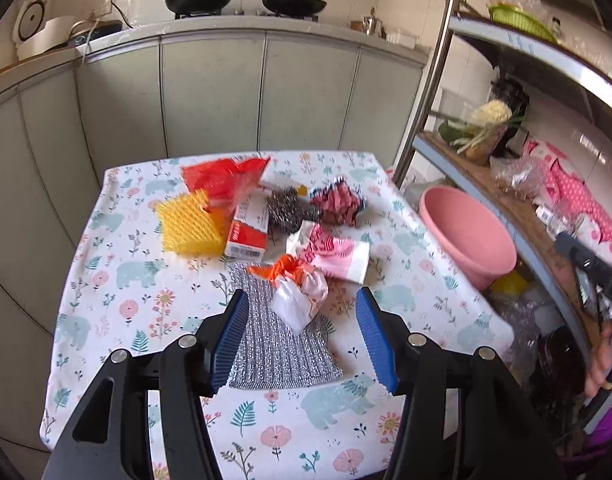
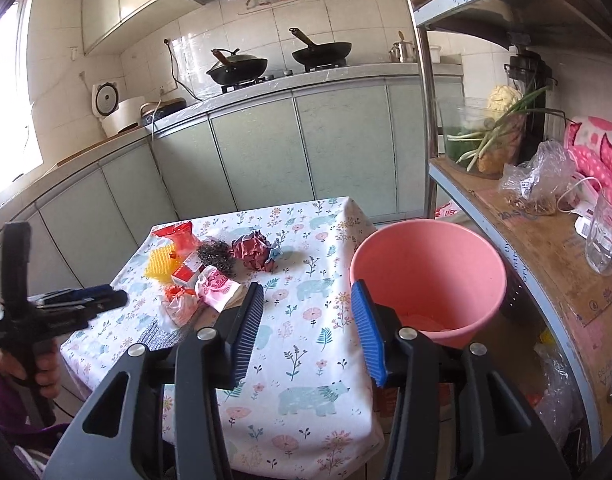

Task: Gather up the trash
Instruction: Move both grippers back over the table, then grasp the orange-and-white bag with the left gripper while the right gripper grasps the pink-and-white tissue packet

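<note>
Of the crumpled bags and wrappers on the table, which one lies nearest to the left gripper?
The white bag with the orange knotted top. It lies on the silver mesh cloth, just ahead of the open left gripper; the pink-patterned bag is farther away.

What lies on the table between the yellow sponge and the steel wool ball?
In the left wrist view, a red and white box lies between the yellow sponge and the steel wool ball, touching the sponge's side.

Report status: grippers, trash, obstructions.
Left gripper open, empty, above the tied bag. Right gripper open, empty, near the pink bin. Nothing obstructing.
</note>
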`<state>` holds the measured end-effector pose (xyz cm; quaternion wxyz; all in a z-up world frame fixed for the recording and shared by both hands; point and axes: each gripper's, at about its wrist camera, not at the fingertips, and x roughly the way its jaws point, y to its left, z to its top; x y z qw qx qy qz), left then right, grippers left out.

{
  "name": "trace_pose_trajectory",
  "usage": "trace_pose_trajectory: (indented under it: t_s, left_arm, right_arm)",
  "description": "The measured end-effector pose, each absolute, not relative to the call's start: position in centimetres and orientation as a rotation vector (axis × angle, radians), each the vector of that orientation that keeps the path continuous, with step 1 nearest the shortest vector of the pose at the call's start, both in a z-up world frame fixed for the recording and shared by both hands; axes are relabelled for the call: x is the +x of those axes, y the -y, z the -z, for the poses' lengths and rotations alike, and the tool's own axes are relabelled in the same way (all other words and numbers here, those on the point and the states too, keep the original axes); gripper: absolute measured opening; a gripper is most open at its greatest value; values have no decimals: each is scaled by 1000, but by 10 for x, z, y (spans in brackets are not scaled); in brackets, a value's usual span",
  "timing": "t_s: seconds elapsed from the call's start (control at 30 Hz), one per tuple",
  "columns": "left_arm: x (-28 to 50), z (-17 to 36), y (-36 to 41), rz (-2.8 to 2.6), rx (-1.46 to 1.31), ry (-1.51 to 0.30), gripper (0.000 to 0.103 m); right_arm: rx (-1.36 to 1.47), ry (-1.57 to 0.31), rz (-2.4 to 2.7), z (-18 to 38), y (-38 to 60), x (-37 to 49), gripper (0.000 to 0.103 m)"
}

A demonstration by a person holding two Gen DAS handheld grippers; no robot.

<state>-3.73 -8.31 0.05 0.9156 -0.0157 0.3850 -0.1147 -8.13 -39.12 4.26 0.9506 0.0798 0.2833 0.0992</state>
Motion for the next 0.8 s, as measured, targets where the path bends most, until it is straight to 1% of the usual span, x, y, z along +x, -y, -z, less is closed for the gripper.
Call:
trace_pose_trajectory:
  t_s: [0.33,0.57,0.67,0.8]
  left_arm:
    - [-2,39,88,222,-52,-883,55]
    - [0,39,92,268,-66,-859,54]
    - [0,39,95,279,-71,-849,51]
    - [0,40,94,265,-68,-858,50]
  right_arm:
    - [186,-610,-190,-31,401,-77,47]
    - [209,-644,-196,-21,399,-68,47]
    - [208,-665,-194,-14,398,-65,47]
    - [225,-689,-196,-7,400,-60,47]
